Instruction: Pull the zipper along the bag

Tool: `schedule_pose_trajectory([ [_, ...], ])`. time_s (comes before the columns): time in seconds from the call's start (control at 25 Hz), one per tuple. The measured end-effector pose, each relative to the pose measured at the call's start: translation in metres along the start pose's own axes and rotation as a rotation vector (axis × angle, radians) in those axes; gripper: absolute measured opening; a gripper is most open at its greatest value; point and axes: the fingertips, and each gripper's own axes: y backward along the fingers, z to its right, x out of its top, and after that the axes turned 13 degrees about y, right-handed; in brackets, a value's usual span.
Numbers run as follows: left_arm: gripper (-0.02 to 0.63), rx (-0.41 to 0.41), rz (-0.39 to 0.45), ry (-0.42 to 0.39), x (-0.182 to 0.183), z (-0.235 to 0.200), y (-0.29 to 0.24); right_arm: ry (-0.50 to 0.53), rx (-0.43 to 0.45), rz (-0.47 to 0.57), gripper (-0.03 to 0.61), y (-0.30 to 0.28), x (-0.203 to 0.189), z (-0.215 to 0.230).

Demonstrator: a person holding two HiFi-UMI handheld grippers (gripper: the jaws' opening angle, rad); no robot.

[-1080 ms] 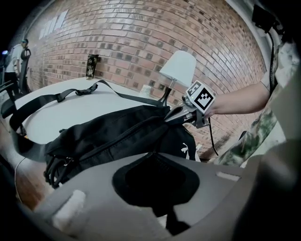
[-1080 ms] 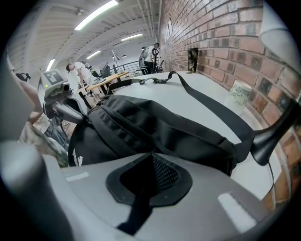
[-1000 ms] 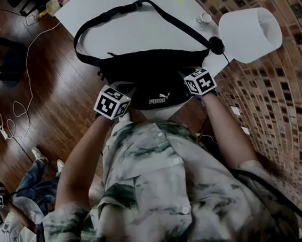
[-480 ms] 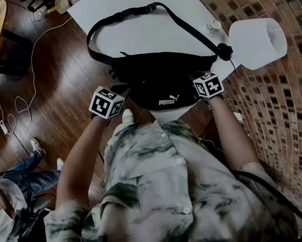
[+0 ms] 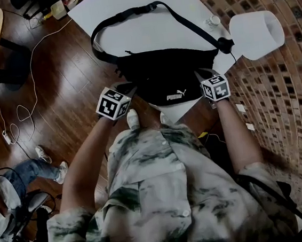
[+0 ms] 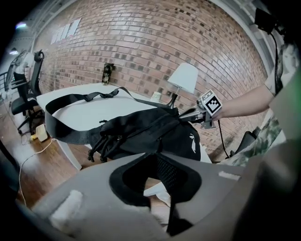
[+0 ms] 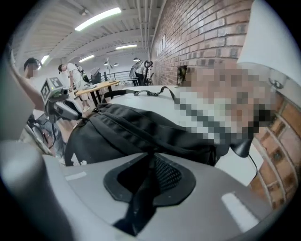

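A black waist bag (image 5: 170,78) lies on the white table (image 5: 129,18), with its strap (image 5: 129,12) looped across the tabletop. Corded zipper pulls (image 6: 99,145) hang at its left end, and the zipper line (image 7: 123,126) runs along its top. My left gripper (image 5: 127,87) sits just off the bag's left front corner. Its jaws are opening, and in the left gripper view (image 6: 159,162) nothing is between them. My right gripper (image 5: 202,76) is at the bag's right end. In the left gripper view, this right gripper (image 6: 184,114) looks pinched on the bag's edge.
A white-shaded lamp (image 5: 255,32) stands at the table's right corner beside a small jar (image 5: 214,21). The brick wall (image 5: 292,87) runs along the right. Cables (image 5: 18,110) trail over the wooden floor on the left, where a seated person (image 5: 18,180) is.
My left gripper has come slightly away from the bag's left end. The right gripper stays at the right end. The head view has shifted a little.
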Motion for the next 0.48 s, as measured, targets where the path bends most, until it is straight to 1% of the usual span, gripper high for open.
schedule_pose_trajectory([
  [0.04,0.046,-0.009,0.005,-0.027,0.000,0.003,0.002,-0.023,-0.014,0.028,0.075,0.010,0.000,-0.004],
  [0.08,0.046,-0.019,0.009,-0.047,-0.003,0.005,0.004,-0.043,-0.026,0.056,0.099,0.020,0.000,-0.011],
  [0.2,0.074,-0.028,0.028,-0.060,-0.017,0.005,0.013,-0.075,-0.049,0.115,0.100,0.050,-0.010,-0.043],
  [0.32,0.075,0.004,0.054,-0.042,-0.030,-0.003,0.030,-0.088,-0.040,0.157,0.101,0.082,-0.028,-0.082],
  [0.4,0.075,0.033,0.084,-0.011,-0.040,-0.001,0.048,-0.089,-0.029,0.173,0.101,0.106,-0.046,-0.108],
  [0.48,0.075,0.039,0.131,0.039,-0.053,0.014,0.068,-0.092,-0.019,0.192,0.101,0.132,-0.065,-0.132],
])
